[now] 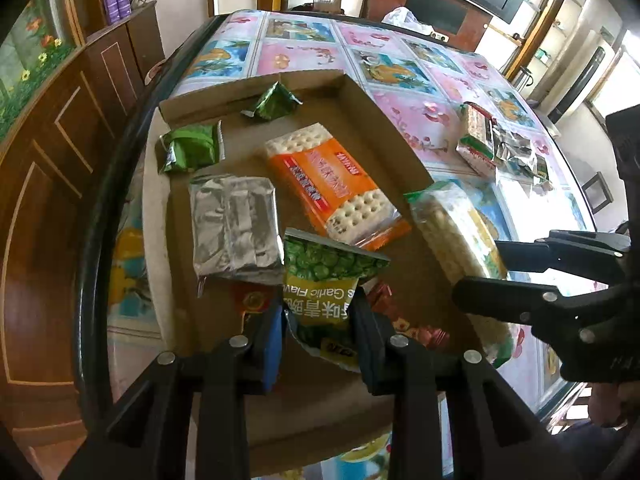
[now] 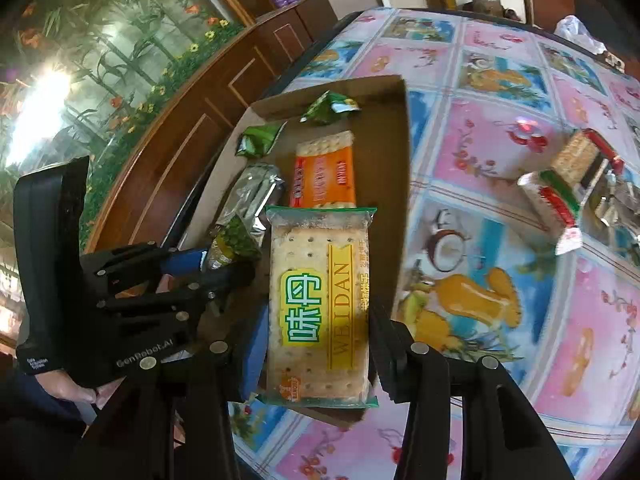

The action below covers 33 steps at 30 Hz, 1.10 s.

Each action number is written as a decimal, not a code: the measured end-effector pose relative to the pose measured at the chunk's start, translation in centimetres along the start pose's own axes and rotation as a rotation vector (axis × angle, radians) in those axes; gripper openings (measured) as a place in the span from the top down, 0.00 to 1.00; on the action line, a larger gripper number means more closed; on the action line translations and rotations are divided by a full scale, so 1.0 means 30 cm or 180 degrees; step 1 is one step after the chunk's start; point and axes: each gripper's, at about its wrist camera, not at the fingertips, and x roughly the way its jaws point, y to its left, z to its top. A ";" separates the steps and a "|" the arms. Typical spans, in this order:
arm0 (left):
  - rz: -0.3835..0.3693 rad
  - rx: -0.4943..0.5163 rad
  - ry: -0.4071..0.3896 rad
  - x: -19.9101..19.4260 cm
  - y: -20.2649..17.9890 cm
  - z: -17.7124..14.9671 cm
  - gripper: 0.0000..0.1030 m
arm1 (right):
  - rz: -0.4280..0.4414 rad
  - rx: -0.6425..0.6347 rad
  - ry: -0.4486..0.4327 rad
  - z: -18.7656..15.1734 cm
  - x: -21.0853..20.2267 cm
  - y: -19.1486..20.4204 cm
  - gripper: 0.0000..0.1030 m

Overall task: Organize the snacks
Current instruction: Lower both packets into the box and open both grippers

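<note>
Crackers in the green-edged Weidan pack look light, stiff and brittle under slick film; the right gripper pinches it across its long sides, over the cardboard tray's near right corner. The left gripper pinches a soft, crinkly green pea bag by its lower end at the near edge. An orange cracker pack and silver packet crowd the middle; something red, perhaps sweets, lies beneath.

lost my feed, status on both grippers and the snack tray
Left gripper shut on green pea bag. Right gripper shut on cracker pack, over cardboard tray. More snacks on table.
</note>
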 end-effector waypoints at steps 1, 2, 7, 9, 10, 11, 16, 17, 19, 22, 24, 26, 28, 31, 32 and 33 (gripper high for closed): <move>0.0005 0.0001 0.0004 -0.001 0.003 -0.003 0.71 | 0.0009 -0.0008 0.0008 0.003 0.009 0.006 0.51; 0.0009 -0.0003 0.0013 0.000 0.006 -0.008 0.71 | 0.0017 -0.0004 0.0020 0.005 0.016 0.009 0.51; 0.0032 0.0006 0.0050 0.007 0.011 -0.024 0.71 | 0.0036 0.0041 0.0074 0.011 0.061 0.014 0.51; 0.0043 0.0040 0.0064 0.009 0.005 -0.032 0.71 | 0.0029 0.0044 0.0078 0.011 0.070 0.017 0.51; 0.0052 0.0061 0.0067 0.009 0.002 -0.035 0.71 | 0.0016 0.0045 0.0079 0.010 0.076 0.018 0.51; 0.0055 0.0077 0.0074 0.011 0.001 -0.036 0.71 | 0.0013 0.0050 0.0085 0.011 0.080 0.017 0.51; 0.0066 0.0114 0.0115 0.019 0.003 -0.049 0.71 | -0.0009 0.0063 0.0106 0.012 0.105 0.019 0.51; 0.0070 0.0114 0.0120 0.020 0.005 -0.050 0.71 | -0.0006 0.0071 0.0102 0.012 0.108 0.019 0.51; 0.0073 0.0119 0.0126 0.021 0.006 -0.051 0.71 | -0.0009 0.0079 0.0100 0.015 0.112 0.020 0.51; 0.0080 0.0125 0.0138 0.024 0.006 -0.056 0.71 | -0.0020 0.0070 0.0102 0.018 0.116 0.023 0.51; 0.0080 0.0126 0.0146 0.026 0.008 -0.058 0.71 | -0.0020 0.0072 0.0105 0.022 0.120 0.023 0.51; 0.0080 0.0129 0.0147 0.026 0.008 -0.059 0.71 | -0.0023 0.0069 0.0106 0.021 0.122 0.025 0.51; 0.0081 0.0128 0.0150 0.026 0.009 -0.058 0.70 | -0.0022 0.0057 0.0115 0.020 0.124 0.027 0.51; 0.0081 0.0121 0.0152 0.026 0.009 -0.058 0.70 | -0.0030 0.0036 0.0130 0.019 0.124 0.034 0.50; 0.0082 0.0119 0.0153 0.026 0.009 -0.057 0.70 | -0.0032 0.0035 0.0133 0.019 0.124 0.034 0.50; 0.0086 0.0118 0.0153 0.026 0.007 -0.057 0.70 | -0.0033 0.0033 0.0133 0.020 0.125 0.034 0.50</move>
